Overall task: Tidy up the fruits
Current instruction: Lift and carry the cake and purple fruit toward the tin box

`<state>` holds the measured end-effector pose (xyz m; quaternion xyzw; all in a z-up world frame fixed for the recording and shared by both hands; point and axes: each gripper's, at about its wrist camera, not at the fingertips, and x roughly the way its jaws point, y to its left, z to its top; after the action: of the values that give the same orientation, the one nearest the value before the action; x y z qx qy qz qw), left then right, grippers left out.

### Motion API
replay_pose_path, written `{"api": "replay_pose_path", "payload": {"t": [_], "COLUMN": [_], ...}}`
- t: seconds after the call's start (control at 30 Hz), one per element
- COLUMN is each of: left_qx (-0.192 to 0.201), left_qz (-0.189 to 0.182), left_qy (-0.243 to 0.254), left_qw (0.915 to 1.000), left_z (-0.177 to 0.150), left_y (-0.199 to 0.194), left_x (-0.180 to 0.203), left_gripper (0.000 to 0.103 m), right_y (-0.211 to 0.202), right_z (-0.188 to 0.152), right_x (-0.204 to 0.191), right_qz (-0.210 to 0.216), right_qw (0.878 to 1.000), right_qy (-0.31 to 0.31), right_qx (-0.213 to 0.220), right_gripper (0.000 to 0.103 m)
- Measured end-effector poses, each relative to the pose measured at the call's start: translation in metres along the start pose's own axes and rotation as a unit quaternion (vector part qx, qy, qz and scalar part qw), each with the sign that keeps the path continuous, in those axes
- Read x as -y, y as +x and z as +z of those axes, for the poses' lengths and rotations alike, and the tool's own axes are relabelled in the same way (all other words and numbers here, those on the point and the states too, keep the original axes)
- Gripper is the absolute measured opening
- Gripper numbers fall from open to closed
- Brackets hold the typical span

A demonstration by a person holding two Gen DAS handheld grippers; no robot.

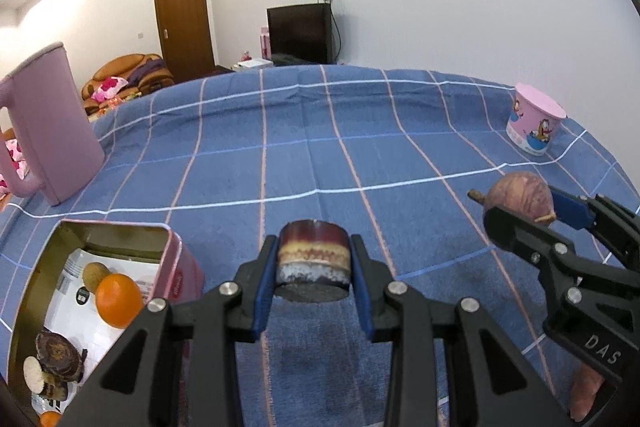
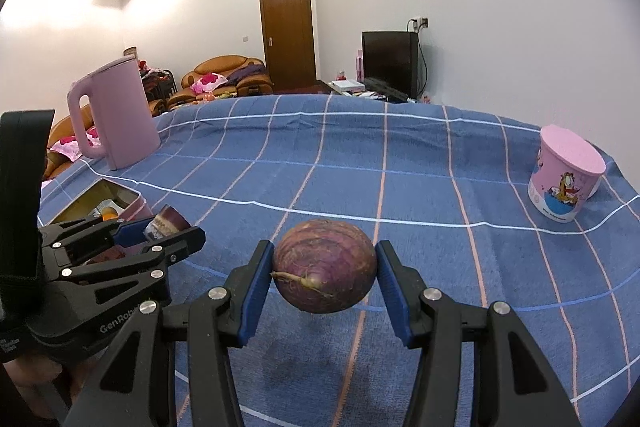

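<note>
My left gripper (image 1: 313,263) is shut on a small round layered cake (image 1: 313,257), dark red on top with cream and dark bands, held above the blue checked cloth. My right gripper (image 2: 324,275) is shut on a purple, round fruit with a dry stem (image 2: 325,265), also lifted off the cloth. Each gripper shows in the other's view: the right gripper (image 1: 520,211) with its purple fruit (image 1: 518,194) at the right, the left gripper (image 2: 160,227) with the cake (image 2: 168,221) at the left. An open pink tin (image 1: 176,267) at lower left holds an orange (image 1: 119,300), a kiwi (image 1: 95,275) and pastries.
A tall pink kettle (image 1: 52,123) stands at the far left of the table. A pink cartoon cup (image 1: 534,125) stands upside down at the far right. The blue checked tablecloth (image 1: 320,147) covers the table between them. A door, sofa and television lie beyond.
</note>
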<state>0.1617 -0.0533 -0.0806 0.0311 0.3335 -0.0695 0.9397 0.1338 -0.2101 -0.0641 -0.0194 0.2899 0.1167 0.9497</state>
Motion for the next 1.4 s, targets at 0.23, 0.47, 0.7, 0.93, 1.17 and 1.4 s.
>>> {"api": "replay_pose_path", "payload": {"t": [0.23, 0.47, 0.7, 0.93, 1.17, 1.4], "left_qx": [0.018, 0.034, 0.049, 0.067, 0.081, 0.094], "left_qz": [0.012, 0.016, 0.020, 0.027, 0.031, 0.037], "left_qy": [0.007, 0.008, 0.009, 0.010, 0.011, 0.011], "left_qw": [0.9998, 0.9993, 0.9986, 0.9973, 0.9962, 0.9948], "left_z": [0.000, -0.001, -0.002, -0.003, -0.004, -0.004], "left_y": [-0.007, -0.014, -0.020, -0.027, -0.032, -0.037], "left_x": [0.002, 0.002, 0.001, 0.002, 0.003, 0.003], "left_gripper": [0.036, 0.036, 0.036, 0.036, 0.036, 0.036], "right_y": [-0.005, -0.010, -0.014, -0.018, -0.025, -0.030], "right_z": [-0.001, -0.001, -0.001, -0.002, -0.003, -0.003], "right_x": [-0.002, -0.003, -0.003, -0.004, -0.005, -0.007], "right_qz": [-0.002, -0.003, -0.005, -0.008, -0.009, -0.007], "right_qw": [1.000, 1.000, 0.999, 0.999, 0.998, 0.997], "right_qy": [-0.005, -0.007, -0.009, -0.012, -0.014, -0.014], "right_qx": [0.014, 0.029, 0.040, 0.050, 0.068, 0.080], "right_gripper": [0.053, 0.053, 0.053, 0.053, 0.053, 0.053]}}
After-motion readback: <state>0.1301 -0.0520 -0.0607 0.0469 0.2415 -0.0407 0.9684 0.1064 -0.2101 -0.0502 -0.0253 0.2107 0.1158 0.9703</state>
